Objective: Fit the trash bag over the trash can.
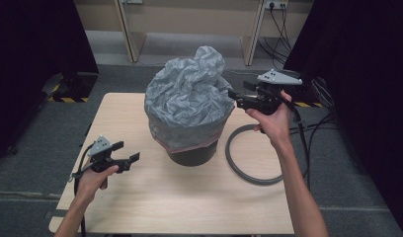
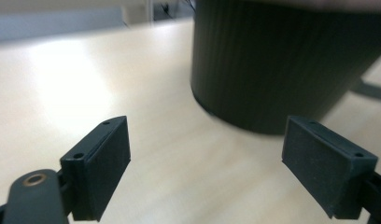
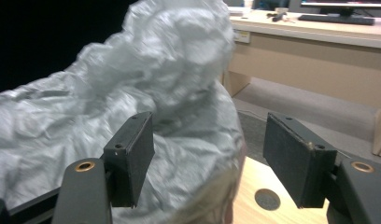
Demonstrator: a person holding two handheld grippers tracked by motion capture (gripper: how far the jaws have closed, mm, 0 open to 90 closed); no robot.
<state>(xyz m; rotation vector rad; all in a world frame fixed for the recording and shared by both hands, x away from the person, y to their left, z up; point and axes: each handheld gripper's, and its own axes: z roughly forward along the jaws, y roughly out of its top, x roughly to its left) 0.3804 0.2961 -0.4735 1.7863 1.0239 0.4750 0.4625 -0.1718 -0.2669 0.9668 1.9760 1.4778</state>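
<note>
Looking down, the bin [image 1: 192, 148] with its grey bag [image 1: 189, 98] stands mid-frame on the worktop [image 1: 140, 207]; left tool [image 1: 128, 160] waits released lower left. Its own view faces the bin's dark wall. Right tool [image 3: 207, 158] gapes, released, beside the puffed bag (poised to tuck it, probably).

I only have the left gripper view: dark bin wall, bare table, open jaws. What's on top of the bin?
Observer: A grey bag bulges out of the bin, its edge folded down over the rim.
Operator: Where's the right gripper?
Observer: The right gripper is beside the bag's top, jaws open, nothing between them.
Operator: Anything else on the table?
Observer: A grey ring lies flat to the right of the bin.
</note>
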